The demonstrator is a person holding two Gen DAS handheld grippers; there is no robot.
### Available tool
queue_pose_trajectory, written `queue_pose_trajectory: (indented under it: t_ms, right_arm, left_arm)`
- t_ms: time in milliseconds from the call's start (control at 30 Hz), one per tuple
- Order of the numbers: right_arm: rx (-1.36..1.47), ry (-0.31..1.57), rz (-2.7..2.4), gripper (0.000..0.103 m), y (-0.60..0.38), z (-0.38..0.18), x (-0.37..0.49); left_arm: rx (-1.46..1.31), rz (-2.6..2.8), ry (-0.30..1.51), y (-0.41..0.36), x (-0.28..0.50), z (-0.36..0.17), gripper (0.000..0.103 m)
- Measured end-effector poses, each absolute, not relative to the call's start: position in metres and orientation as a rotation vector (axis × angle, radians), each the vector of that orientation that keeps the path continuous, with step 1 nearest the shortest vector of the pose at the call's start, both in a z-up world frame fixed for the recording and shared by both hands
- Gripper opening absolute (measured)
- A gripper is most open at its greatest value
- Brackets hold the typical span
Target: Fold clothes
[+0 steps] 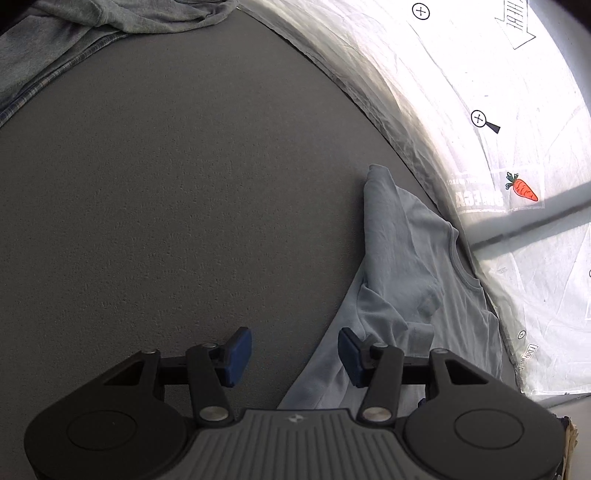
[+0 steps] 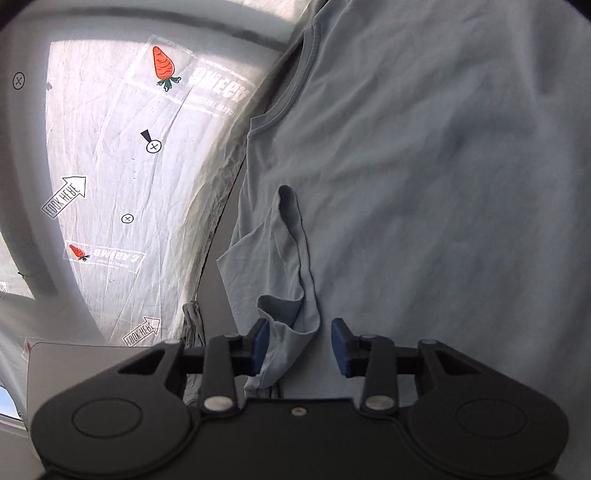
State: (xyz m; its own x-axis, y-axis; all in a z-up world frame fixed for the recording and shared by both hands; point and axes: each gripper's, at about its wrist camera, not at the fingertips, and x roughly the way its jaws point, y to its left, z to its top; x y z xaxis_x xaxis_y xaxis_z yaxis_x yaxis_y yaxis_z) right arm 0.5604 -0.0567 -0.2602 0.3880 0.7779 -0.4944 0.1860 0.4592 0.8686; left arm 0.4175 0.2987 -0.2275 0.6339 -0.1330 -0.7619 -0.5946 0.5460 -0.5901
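Grey table (image 1: pixel 166 221) holds light blue t-shirt (image 2: pixel 424 184) spread by white plastic sheet (image 2: pixel 122 155), right gripper (image 2: pixel 299 345) jaws apart around its crumpled sleeve (image 2: pixel 284 280), left gripper (image 1: pixel 295 356) apart, empty, over shirt edge.

t-shirt (image 1: pixel 402 258) on table (image 1: pixel 166 203), at its right edge (left wrist view) | clothes pile (image 1: pixel 92 33) at table's far left corner, well apart | plastic sheet (image 1: pixel 498 92) beyond table's right edge | sleeve (image 2: pixel 284 280) folded onto t-shirt
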Motion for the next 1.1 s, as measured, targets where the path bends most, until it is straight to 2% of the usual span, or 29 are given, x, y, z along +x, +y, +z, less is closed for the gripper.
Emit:
queue_pose_trajectory:
  t_ms: [133,233,333,467,500,567,600,633,833,1100]
  right_arm:
    - [1.13,1.195,0.458,0.041,-0.03,-0.271,0.557]
    - [1.137,1.199,0.456,0.047,-0.015,-0.27,0.56]
    - [1.125,1.206,0.462,0.047,-0.004,-0.268,0.567]
    - [1.14,1.23,0.448,0.047,0.007,-0.268,0.581]
    - [1.142,1.236,0.441,0.045,0.009,-0.268,0.584]
    - [1.13,1.249,0.43,0.034,0.012,-0.267,0.59]
    - [1.107,1.254,0.422,0.019,0.013,-0.267,0.591]
    - [1.092,1.261,0.415,0.01,0.012,-0.268,0.592]
    - [1.089,1.164,0.447,0.006,-0.009,-0.248,0.592]
    - [0.961,1.079,0.482,0.005,-0.054,-0.218,0.61]
  left_arm:
    - [-1.062,0.305,0.83,0.306,0.409,-0.234,0.053]
    - [-1.106,0.293,0.811,0.311,0.405,-0.237,0.055]
    - [-1.114,0.268,0.797,0.312,0.404,-0.239,0.059]
    - [-1.121,0.257,0.789,0.313,0.402,-0.241,0.06]
    - [-1.123,0.256,0.789,0.313,0.402,-0.242,0.06]
    - [-1.126,0.259,0.791,0.314,0.403,-0.243,0.06]
    - [-1.124,0.264,0.796,0.314,0.403,-0.243,0.06]
    - [-1.117,0.273,0.805,0.313,0.404,-0.241,0.06]
    - [-0.951,0.346,0.897,0.293,0.399,-0.227,0.061]
    - [-0.94,0.386,0.958,0.255,0.358,-0.222,0.061]
